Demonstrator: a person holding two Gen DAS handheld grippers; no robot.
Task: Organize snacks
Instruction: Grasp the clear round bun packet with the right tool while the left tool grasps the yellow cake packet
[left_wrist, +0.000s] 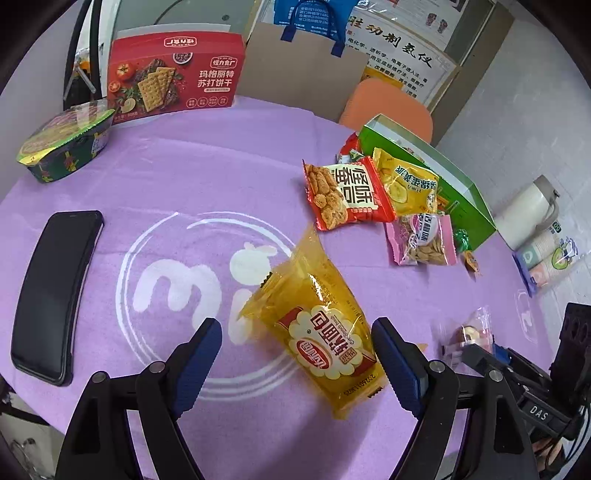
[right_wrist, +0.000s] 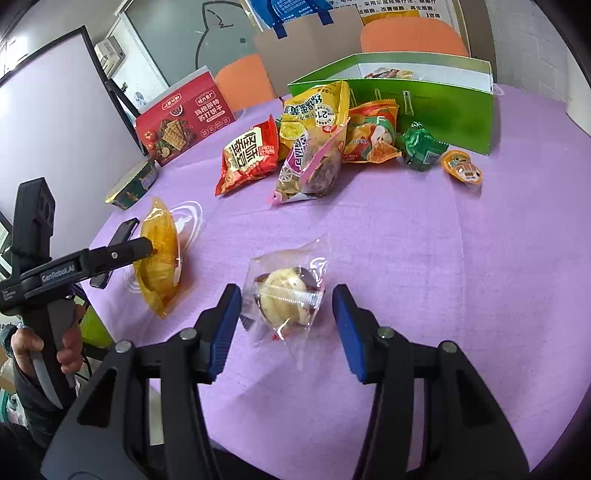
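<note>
so, 2 tools (left_wrist: 295, 363) (right_wrist: 286, 332) spread wide, 1 green box (right_wrist: 443, 110), 1 phone (left_wrist: 51, 291)

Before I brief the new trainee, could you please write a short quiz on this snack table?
1. True or false: the left hand-held gripper is shut on the yellow packet.
2. Which item lies between the fingers of the right hand-held gripper? A) red bag B) clear bun pack C) jelly cup
3. Fill in: the snack pile lies in front of the open ____ box.

Key: 1. False; its jaws stand open, one on each side of the packet. 2. B, the clear bun pack. 3. Green.
</note>
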